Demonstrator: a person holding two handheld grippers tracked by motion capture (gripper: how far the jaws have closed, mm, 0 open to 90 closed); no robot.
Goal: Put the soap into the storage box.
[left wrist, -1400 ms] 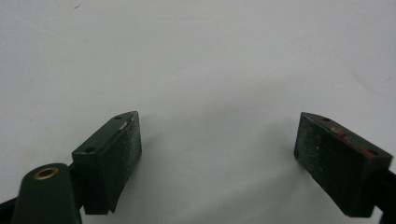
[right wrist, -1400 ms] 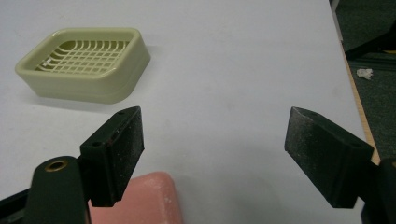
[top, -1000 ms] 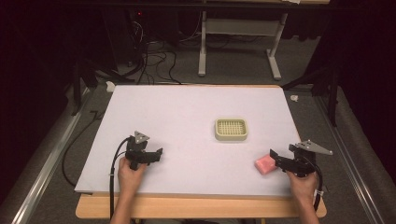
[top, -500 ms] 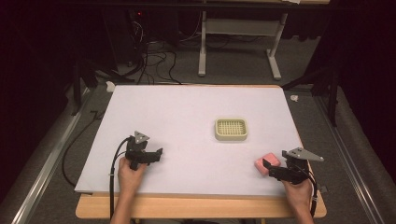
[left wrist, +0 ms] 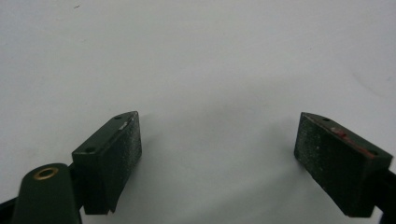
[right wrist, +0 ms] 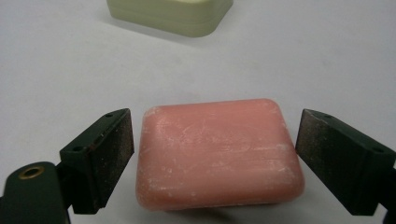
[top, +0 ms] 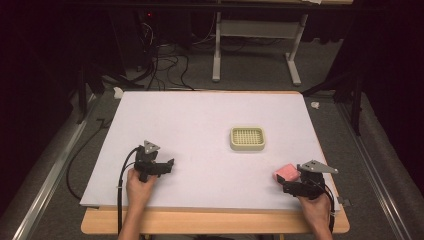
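High view sat above the near edge, looking forward and down over the whole table [top: 200, 130]. Each gripper view rode low and close behind its jaws; right one shared the pink soap [right wrist: 217, 154] and cream dish [right wrist: 173, 14] with it.

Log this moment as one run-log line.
right gripper: open, jaws flanking pink soap bar | left gripper: open, idle | cream slotted soap dish: empty, beyond bar

This looks like a lab or test room set up for recording. A bare white sheet covers the wooden desk [top: 210, 125], which stands on grey carpet [top: 250, 75] in a dark room. At twelve o'clock, metal legs of another table [top: 216, 55] rise from the floor; at eleven o'clock, loose black cables [top: 160, 65] tangle below equipment with a small red light. Metal rails [top: 45, 180] run along the floor at nine and three o'clock.
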